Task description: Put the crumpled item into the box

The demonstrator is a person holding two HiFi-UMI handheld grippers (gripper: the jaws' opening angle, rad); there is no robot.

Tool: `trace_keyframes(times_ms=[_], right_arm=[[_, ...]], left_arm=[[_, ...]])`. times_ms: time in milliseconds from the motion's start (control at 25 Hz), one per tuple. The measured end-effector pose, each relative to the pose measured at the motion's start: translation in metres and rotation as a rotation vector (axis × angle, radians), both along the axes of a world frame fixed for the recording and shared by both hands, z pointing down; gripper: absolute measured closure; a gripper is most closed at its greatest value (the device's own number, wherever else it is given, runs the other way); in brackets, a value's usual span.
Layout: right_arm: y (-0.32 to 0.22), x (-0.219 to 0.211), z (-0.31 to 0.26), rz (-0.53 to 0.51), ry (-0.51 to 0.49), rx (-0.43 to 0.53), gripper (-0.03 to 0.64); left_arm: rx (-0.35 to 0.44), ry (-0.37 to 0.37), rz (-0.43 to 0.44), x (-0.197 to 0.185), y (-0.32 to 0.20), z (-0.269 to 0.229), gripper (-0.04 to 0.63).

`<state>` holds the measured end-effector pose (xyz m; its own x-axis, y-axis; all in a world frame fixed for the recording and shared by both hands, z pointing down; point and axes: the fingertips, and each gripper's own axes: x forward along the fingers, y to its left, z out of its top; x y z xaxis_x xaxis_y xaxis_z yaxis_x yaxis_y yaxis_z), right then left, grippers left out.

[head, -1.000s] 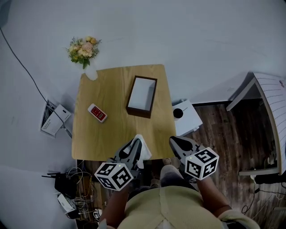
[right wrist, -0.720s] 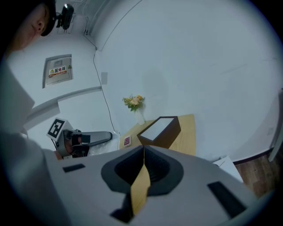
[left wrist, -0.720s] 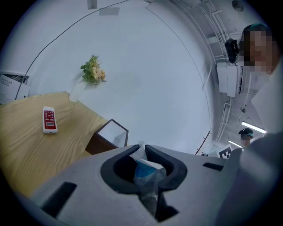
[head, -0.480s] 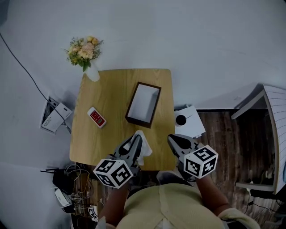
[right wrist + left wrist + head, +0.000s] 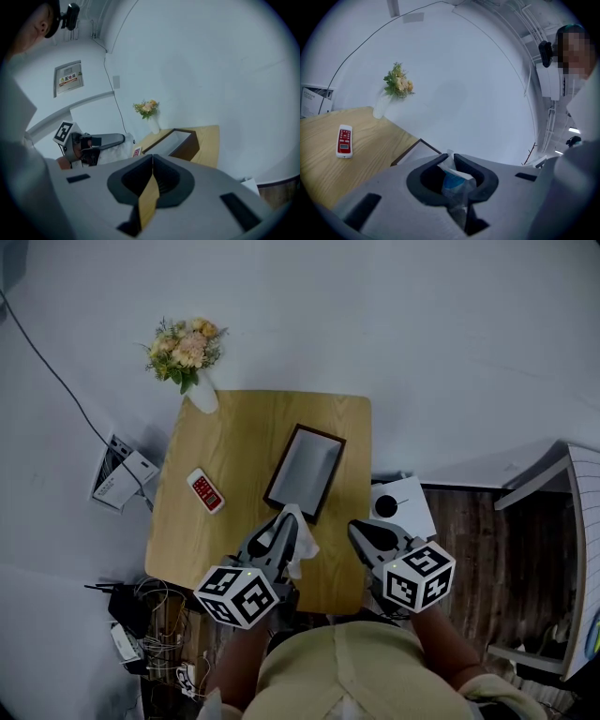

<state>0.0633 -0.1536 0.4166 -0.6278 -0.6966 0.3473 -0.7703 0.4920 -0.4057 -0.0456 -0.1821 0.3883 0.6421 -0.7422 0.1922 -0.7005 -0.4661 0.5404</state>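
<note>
Pinching crumpled item (image 5: 454,183) — claw (image 5: 449,157) seemingly aloft

Light wooden table (image 5: 234,442): one
Dark brown rectangular box, pale inside (image 5: 282,465): one, at 2 o'clock on the table
Red and white remote (image 5: 205,490): one, at 9 o'clock
White vase of flowers (image 5: 192,357): one, at 11 o'clock
Crumpled white and blue item (image 5: 304,542): one
Grey two-jaw grippers: two, left gripper (image 5: 285,523) and right gripper (image 5: 353,527)

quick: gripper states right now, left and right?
Left gripper: closed on the crumpled tissue.
Right gripper: closed, nothing between its jaws.
</note>
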Motion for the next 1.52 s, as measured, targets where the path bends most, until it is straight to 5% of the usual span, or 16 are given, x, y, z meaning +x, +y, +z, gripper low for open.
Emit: trace_keyframes(times_ms=[1520], right_arm=[[-0.078, -0.02, 0.026, -0.208, -0.039, -0.061, 0.588]], left_arm=[[0.032, -0.073, -0.21, -0.008, -0.1, 0.009, 0.54]])
